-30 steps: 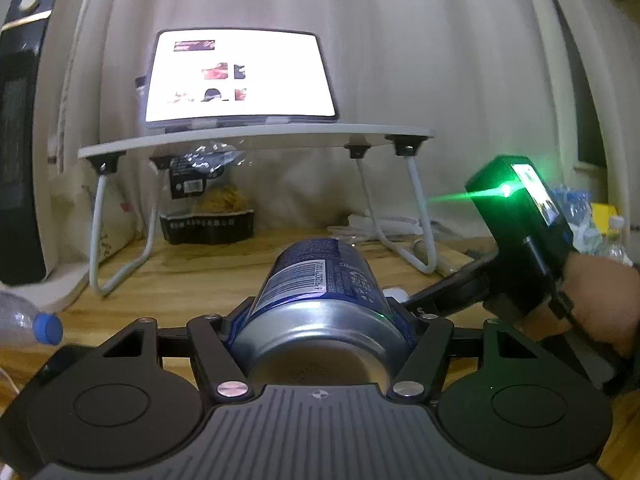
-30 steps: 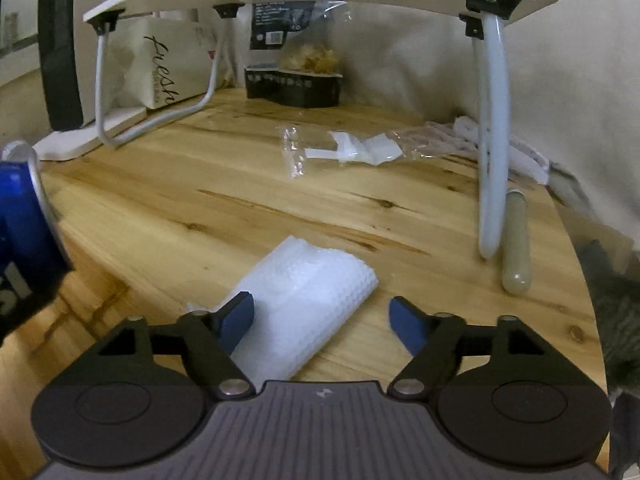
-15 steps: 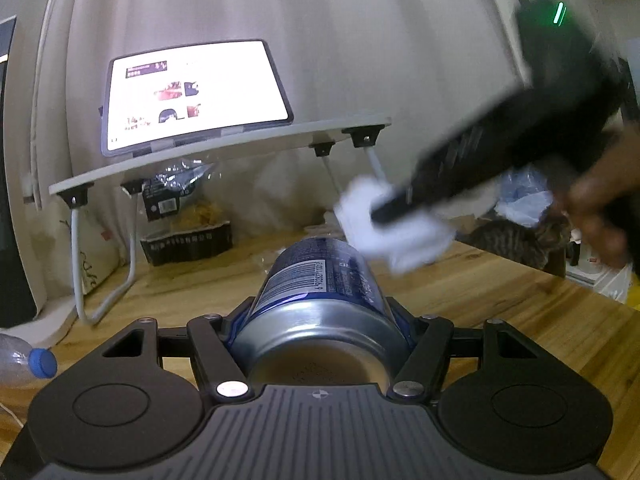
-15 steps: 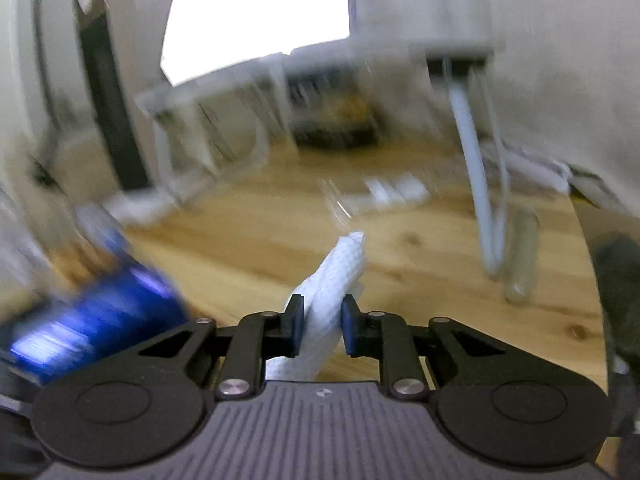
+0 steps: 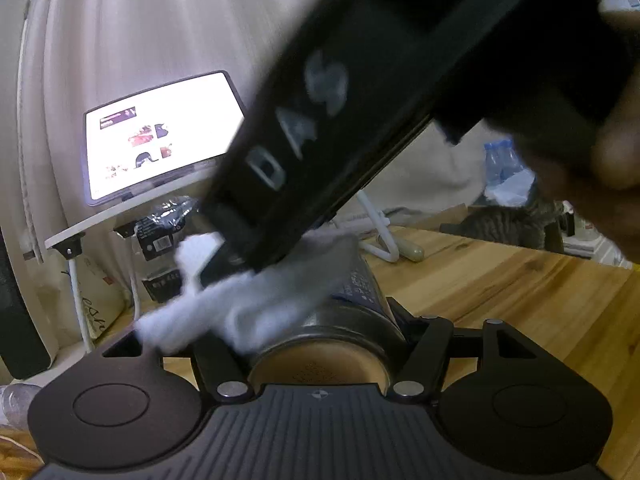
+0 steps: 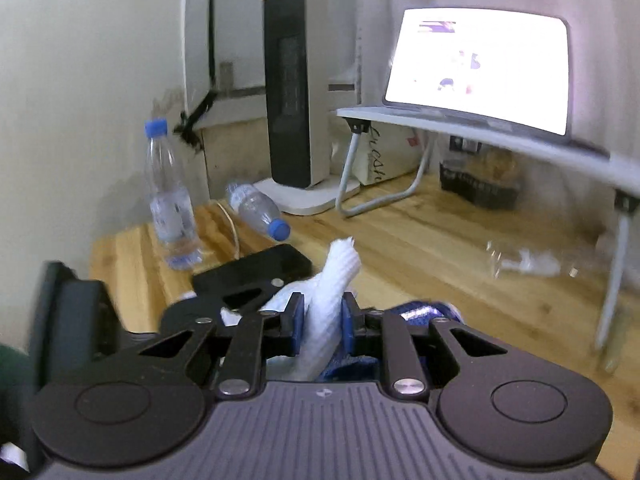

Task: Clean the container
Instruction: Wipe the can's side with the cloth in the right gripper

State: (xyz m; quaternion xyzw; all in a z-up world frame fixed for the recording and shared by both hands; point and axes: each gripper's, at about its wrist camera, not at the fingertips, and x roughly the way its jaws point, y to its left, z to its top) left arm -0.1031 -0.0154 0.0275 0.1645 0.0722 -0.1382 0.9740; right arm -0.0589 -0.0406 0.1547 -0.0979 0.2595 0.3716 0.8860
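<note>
Can [image 5: 360, 292] top hidden under blurred cloth [image 5: 256, 296] and right gripper [image 5: 224, 264].

My blue can [image 5: 352, 312] lies on its side above the wooden table [image 5: 500, 280], its silver base [image 5: 320, 368] facing me. My white waffle-textured cloth [image 6: 326, 300] is bunched into a strip, draped over the can's upper left side.

Black claw [image 6: 320, 320], blue pads [image 6: 297, 322]
</note>
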